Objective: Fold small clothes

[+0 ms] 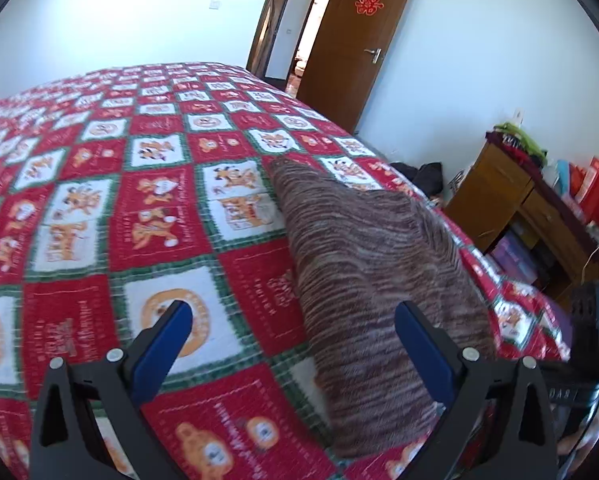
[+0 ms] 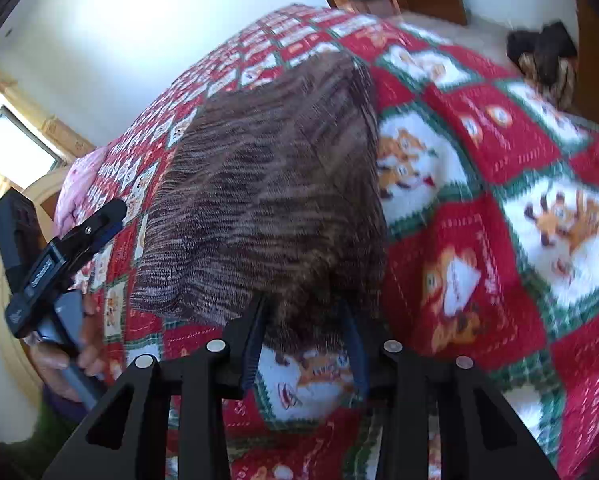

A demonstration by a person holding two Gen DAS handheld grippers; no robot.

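A brown striped knit garment [image 1: 359, 260] lies on a bed with a red, white and green checked quilt [image 1: 159, 208]. My left gripper [image 1: 293, 308] hovers over the quilt, jaws wide open and nothing between them; the garment runs past its right finger. In the right wrist view the garment [image 2: 267, 184] stretches away from me, its near edge bunched between the fingers of my right gripper [image 2: 303, 304], which is shut on it. The left gripper [image 2: 79, 232], held by a hand [image 2: 87, 344], shows at the left there.
An open wooden door [image 1: 355, 52] stands behind the bed. A wooden cabinet [image 1: 511, 200] with clothes and red bags on top sits right of the bed, dark items [image 1: 427, 172] on the floor nearby. A pink pillow [image 2: 75, 184] lies at the bed's far left.
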